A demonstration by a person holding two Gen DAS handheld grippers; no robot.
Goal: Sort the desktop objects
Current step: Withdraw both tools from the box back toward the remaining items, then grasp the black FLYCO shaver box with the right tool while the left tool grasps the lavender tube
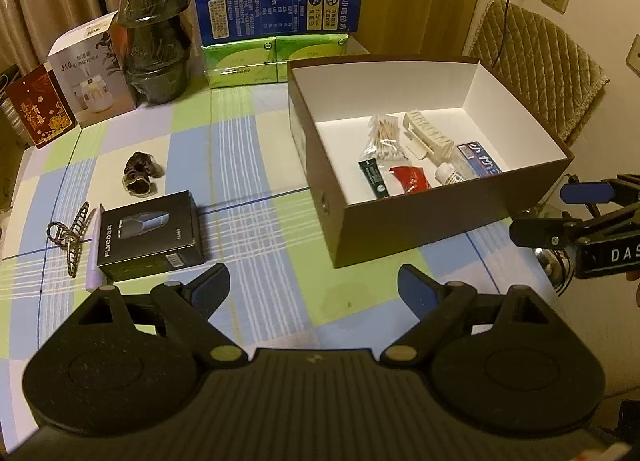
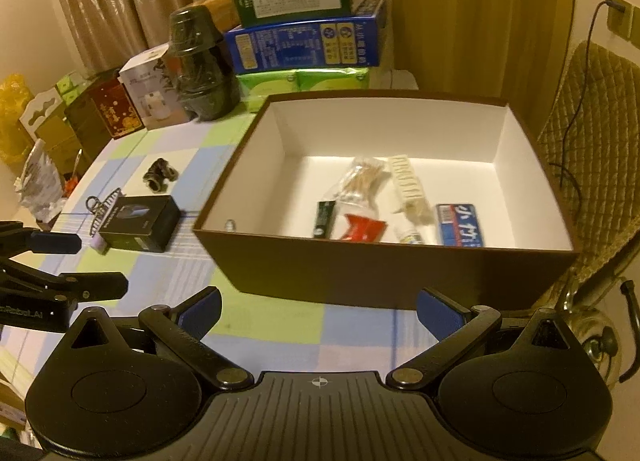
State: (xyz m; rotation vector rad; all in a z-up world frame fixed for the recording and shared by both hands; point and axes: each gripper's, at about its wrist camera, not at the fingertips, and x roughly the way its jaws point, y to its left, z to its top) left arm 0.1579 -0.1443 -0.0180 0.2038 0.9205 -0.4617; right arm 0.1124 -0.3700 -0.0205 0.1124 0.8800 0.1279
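On checked-cloth bench [image 1: 256, 229], open brown cardboard box [image 1: 420, 229] collects small toiletries; black shaver carton [image 1: 150, 235], wire hair claw [image 1: 68, 237] await sorting. Left gripper [image 1: 314, 289], right gripper [image 2: 319, 311]: fingers spread, nothing held.

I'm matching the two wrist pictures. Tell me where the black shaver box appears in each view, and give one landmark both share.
Left wrist view: the black shaver box lies at lower left on the checked tablecloth, just above the left gripper's left finger, with a hair claw clip to its left.
Right wrist view: the same box sits at middle left, left of the brown storage box.
Shared landmark: the brown storage box.
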